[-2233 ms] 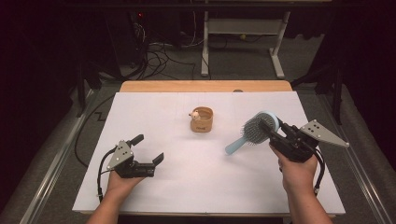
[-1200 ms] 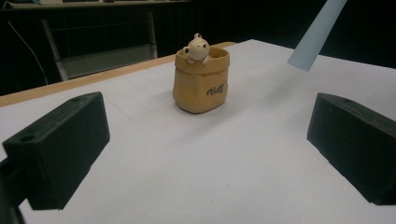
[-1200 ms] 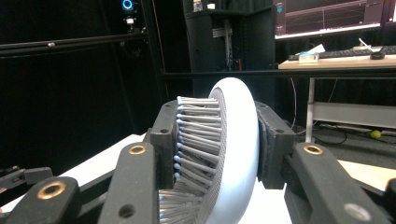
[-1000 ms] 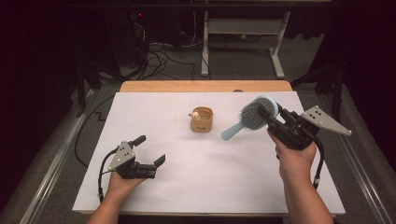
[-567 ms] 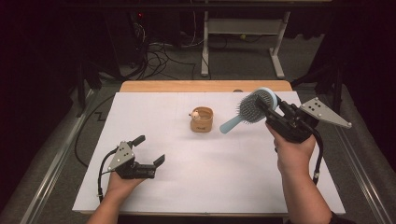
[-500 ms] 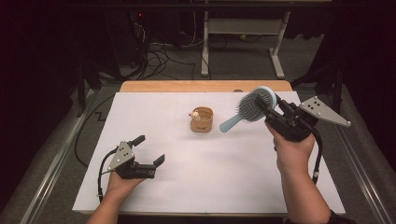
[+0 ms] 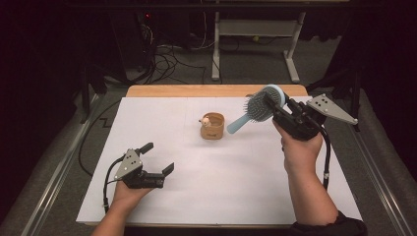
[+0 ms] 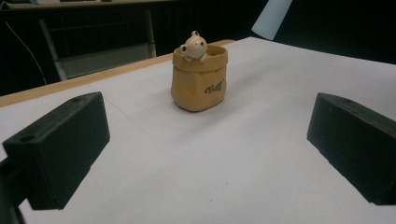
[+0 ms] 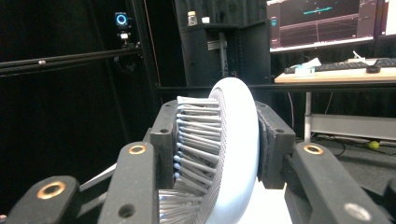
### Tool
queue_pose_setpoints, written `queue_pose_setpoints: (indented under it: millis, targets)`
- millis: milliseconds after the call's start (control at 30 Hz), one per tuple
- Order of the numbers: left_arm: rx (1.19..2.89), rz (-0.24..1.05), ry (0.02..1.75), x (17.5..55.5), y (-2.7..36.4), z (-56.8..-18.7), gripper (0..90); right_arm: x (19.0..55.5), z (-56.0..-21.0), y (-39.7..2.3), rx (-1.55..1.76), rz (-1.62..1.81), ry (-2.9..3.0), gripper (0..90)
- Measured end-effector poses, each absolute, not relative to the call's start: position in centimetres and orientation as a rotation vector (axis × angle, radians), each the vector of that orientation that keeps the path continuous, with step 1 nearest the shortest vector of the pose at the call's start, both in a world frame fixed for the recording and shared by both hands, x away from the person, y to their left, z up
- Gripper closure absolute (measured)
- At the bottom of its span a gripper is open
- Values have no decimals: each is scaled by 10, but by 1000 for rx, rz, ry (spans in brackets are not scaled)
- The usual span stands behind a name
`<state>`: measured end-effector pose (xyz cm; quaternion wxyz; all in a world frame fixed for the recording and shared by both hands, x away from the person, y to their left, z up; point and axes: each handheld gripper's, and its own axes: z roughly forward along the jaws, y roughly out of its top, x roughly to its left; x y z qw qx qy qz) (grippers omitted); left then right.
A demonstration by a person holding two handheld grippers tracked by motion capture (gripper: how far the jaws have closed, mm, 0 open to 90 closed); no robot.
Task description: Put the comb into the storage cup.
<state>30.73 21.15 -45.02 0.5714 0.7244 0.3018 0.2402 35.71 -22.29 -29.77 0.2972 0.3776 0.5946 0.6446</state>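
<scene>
Left gripper (image 7: 156, 163): nearest the person, resting low on the white paper-covered table (image 7: 236, 196), black fingers (image 8: 60, 147) spread wide with nothing between them; in its own view it looks straight at the pouch.
Right gripper (image 7: 278, 107): held up above the table's far right part, fingers (image 9: 275, 140) pinching the round head of the pale blue plastic hairbrush (image 7: 257, 108), one finger on the bristle face, the other on the smooth back.
Hairbrush position: in the air, handle pointing down and left toward the pouch, its tip just beside the pouch's right rim in the high view; whether it touches I cannot tell.
Tan pouch-shaped cup with a small bear figure on its rim (image 7: 213, 126): upright at the table's middle, mouth open.
Likely step: lowering the handle into the cup, judged from the layout alone.
Doing it well: bring the handle over the mouth, tip it nearer upright, then lower slowly.
Risk: the soft, light cup may tip if the handle pushes its rim; the idle left gripper could steady it.
Grip caution: bristles give, so the head may twist.
</scene>
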Motion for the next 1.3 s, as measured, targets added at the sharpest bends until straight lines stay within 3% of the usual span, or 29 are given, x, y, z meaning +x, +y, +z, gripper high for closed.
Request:
queue_pose_setpoints:
  millis: [1300]
  targets:
    - [1726, 574, 692, 308, 210, -452, 0, 403, -291, -184, 1046, 1711, 1583, 599]
